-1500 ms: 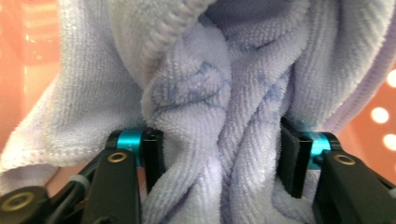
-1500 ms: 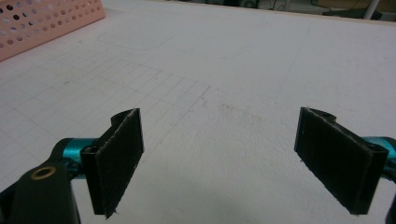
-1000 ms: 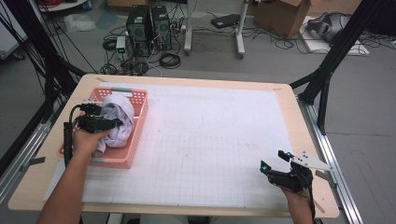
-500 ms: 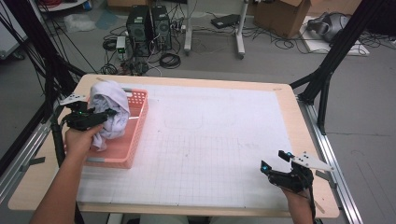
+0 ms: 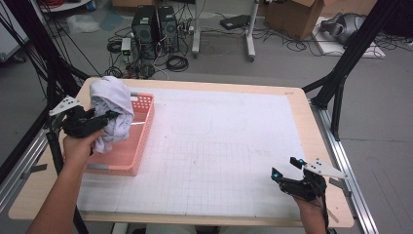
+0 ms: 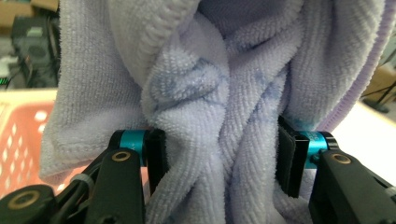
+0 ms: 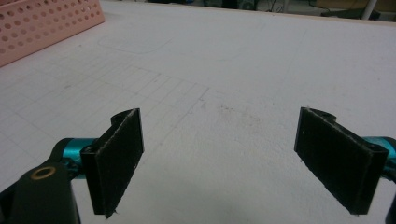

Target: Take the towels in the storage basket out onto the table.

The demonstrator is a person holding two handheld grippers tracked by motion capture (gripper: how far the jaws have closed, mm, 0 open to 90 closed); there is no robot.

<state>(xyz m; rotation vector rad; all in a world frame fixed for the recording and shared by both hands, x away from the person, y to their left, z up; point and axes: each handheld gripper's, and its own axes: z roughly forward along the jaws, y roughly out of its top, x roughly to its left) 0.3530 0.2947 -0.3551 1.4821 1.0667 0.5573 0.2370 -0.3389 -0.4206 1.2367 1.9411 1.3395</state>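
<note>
My wooden-edged table [image 5: 297, 105] carries a white gridded mat [image 5: 219, 146]. At its left end sits a pink perforated plastic basket [image 5: 139, 131]. Above it I hold a bunched lavender terry towel [image 5: 112, 109], thick and looped, pinched between my left gripper's [image 5: 108, 117] pads. My right gripper [image 5: 285, 168] rests at the near right corner, its jaws spread wide with nothing between them.

Towel [image 6: 205, 107]: pale lilac terry cloth, looped, fuzzy, matt. Basket [image 5: 139, 131] beneath towel: pink perforated plastic, slight sheen. Table mat [image 5: 219, 146] beside basket: white gridded sheet, matt, faintly scuffed. Table edge [image 5: 319, 141]: light wood.
</note>
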